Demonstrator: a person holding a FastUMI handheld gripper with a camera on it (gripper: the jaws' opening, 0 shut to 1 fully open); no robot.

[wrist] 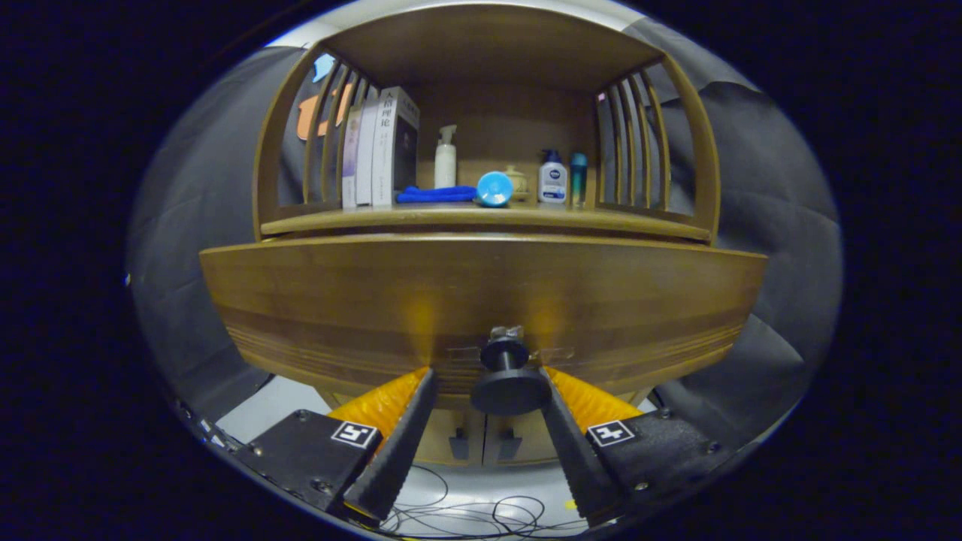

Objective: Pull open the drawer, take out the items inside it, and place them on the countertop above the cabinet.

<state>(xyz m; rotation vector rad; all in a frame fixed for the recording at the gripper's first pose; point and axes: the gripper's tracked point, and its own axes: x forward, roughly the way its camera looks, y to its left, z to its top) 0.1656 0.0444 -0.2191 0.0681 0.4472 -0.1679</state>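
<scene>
A wide brown wooden drawer front (361, 300) stands close ahead of me, under the countertop (481, 219) of the cabinet. Its black round knob (509, 383) sticks out at the middle of the drawer's lower part. My gripper (487, 373) is open with the knob between its fingers. The knob sits close against the right finger (560, 421). A clear gap lies between the knob and the left finger (409, 421). The inside of the drawer is hidden.
On the countertop stand several books (379, 150), a white spray bottle (445, 159), a folded blue cloth (436, 194), a blue round thing (494, 188), a small pot (515, 182) and two bottles (564, 178). Slatted sides close the shelf. Lower doors (481, 443) and floor cables (481, 511) lie below.
</scene>
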